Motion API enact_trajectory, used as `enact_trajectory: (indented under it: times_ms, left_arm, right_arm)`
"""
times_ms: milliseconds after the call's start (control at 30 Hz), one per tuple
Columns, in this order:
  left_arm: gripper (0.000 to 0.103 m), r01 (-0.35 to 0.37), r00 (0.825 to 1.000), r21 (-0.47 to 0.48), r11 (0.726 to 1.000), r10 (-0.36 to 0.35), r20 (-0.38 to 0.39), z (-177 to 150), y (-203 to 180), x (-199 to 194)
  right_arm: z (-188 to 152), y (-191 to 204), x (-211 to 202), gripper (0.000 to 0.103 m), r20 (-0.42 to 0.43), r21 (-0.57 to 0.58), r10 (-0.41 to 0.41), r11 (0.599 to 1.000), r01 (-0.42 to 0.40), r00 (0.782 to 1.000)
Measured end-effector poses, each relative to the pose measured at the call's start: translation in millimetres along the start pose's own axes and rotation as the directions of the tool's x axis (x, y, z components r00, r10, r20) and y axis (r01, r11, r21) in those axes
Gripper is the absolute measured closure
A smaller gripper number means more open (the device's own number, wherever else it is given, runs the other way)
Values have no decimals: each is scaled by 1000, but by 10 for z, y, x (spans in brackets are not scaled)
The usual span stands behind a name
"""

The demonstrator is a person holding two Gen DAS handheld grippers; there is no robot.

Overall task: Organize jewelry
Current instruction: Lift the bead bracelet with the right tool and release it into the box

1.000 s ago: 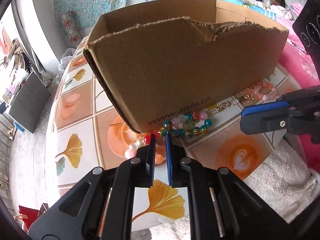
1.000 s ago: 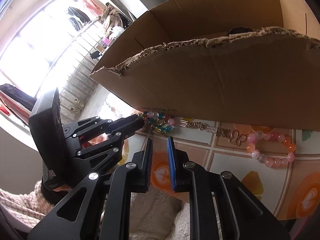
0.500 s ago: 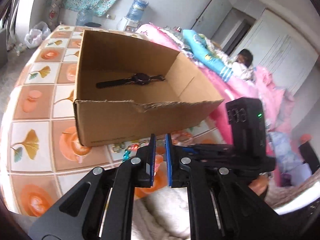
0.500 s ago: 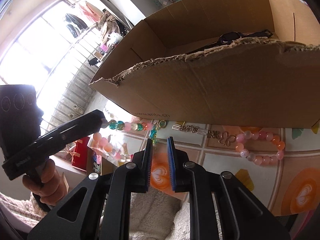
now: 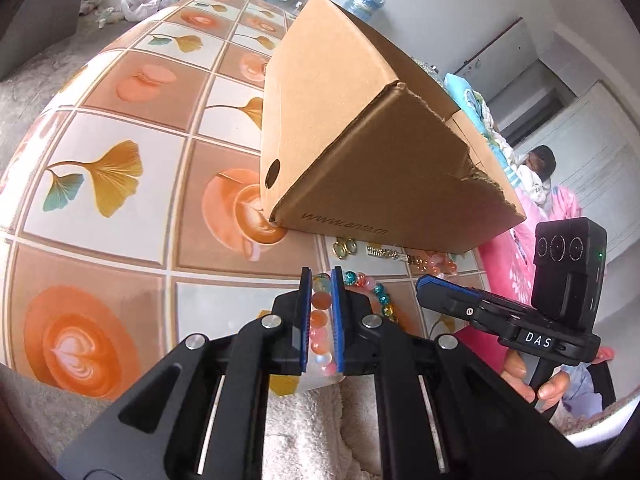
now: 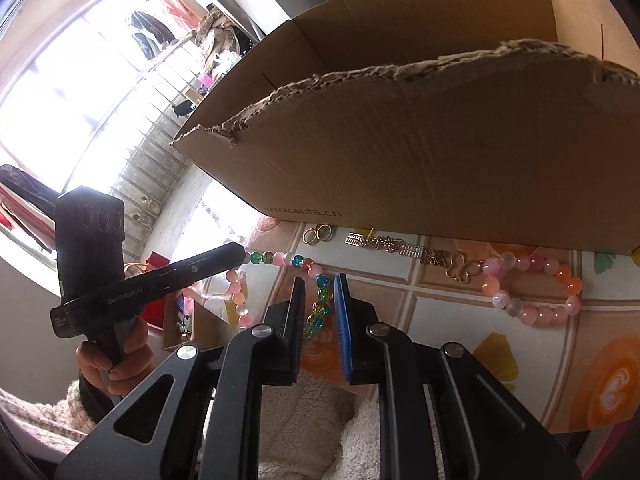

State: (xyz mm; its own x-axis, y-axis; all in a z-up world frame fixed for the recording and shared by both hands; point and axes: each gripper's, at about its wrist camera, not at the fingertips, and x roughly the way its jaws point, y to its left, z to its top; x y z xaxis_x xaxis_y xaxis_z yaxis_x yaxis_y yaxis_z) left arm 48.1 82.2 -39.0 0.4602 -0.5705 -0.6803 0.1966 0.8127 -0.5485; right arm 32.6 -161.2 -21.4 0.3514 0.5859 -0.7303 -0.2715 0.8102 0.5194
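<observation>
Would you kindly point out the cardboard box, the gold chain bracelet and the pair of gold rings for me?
cardboard box (image 6: 440,152), right wrist view, on its near outer wall.
gold chain bracelet (image 6: 394,245), right wrist view, on the middle links.
pair of gold rings (image 6: 317,235), right wrist view, where the two rings meet.

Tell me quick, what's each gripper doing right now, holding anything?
Left gripper: shut on the multicolour bead bracelet, lifted off the table.
Right gripper: nearly closed, holding nothing; the bracelet's beads hang past its tips.
</observation>
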Motion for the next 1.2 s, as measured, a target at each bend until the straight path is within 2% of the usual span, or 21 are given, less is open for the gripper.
enact_trajectory:
  times_ms: [200,233,333,500,567,700,833,900,1000,1033,1100,1200]
  left_arm:
    - [94,-47,999,44,998,47,14,-4,58,-89]
    - [93,-57,998,51,997,56,19,-6,62,-103]
    - [81,-70,997,72,995,68,27,-26,74,-154]
    - [78,-113,994,152,982,112,15,-82,-9,-170]
    - [78,-161,987,204,966,163,8,-120,-83,-121]
    - [78,-254,964,314,915,267,2,-189,-259,27]
    - [78,-299,950,356,885,311,23,-202,-354,103]
    - [81,-327,940,383,864,339,38,-203,-394,132]
    - [90,-378,919,433,818,388,70,-229,-442,170]
    - [94,-378,919,439,815,388,73,-232,-450,170]
    - [94,-384,916,451,806,393,78,-234,-464,165]
    - [95,-360,928,447,819,365,79,-225,-470,112]
  right_arm:
    - [-6,209,199,87,-29,-92,-98,991,95,995]
    - [0,230,226,87,-36,-100,-110,989,106,993]
    - [-1,289,274,87,-31,-131,-147,981,142,989]
    - [-11,425,307,87,-16,-199,-203,960,196,979]
    - [-16,479,322,87,-12,-223,-226,950,217,974]
    - [-3,576,350,87,-7,-258,-261,933,251,965]
    - [6,650,397,87,0,-278,-285,921,274,959]
    - [3,671,428,87,4,-279,-288,919,278,958]
    - [-10,666,426,89,16,-278,-291,918,284,957]
    - [-13,658,422,90,23,-273,-287,920,282,958]
    - [-3,622,406,93,26,-247,-271,931,269,962]
    - [0,516,362,93,13,-188,-215,959,213,977]
